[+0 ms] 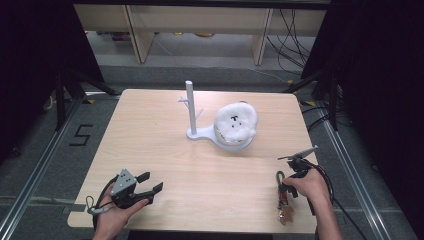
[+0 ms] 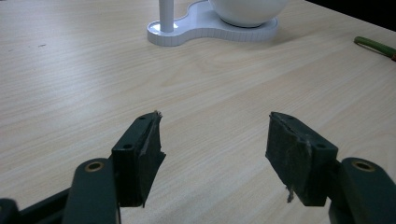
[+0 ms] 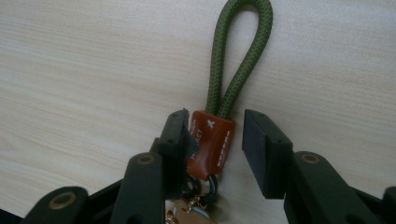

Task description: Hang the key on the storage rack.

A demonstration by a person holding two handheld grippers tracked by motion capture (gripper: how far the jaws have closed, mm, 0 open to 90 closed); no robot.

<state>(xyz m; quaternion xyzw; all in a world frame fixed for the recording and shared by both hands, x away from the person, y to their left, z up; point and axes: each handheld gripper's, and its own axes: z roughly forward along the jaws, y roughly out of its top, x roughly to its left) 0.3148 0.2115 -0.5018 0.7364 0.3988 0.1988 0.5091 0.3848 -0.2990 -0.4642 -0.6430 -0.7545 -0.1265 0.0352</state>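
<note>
Even overhead light, bright table (image 1: pixel 165 150), dark surrounds; soft short shadows; gripper views slightly soft, near jaws blurred.

Lab: black curtains (image 1: pixel 30 45), floor rails (image 1: pixel 35 170), cables (image 1: pixel 292 40)

Bowl top: white round bowl (image 2: pixel 247 11) cut off by the left gripper view's upper edge.
Keyring metal: gold metal charm (image 3: pixel 189 215) half-hidden behind jaws, cropped by the bottom edge.

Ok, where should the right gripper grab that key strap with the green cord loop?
Probably on the brown leather sleeve, the stiffest, thickest part of the key strap. It lies flat on the table, so come from above, jaws straddling the sleeve's two long sides. The right gripper already brackets it, jaws open. This leaves the loop free.
</note>
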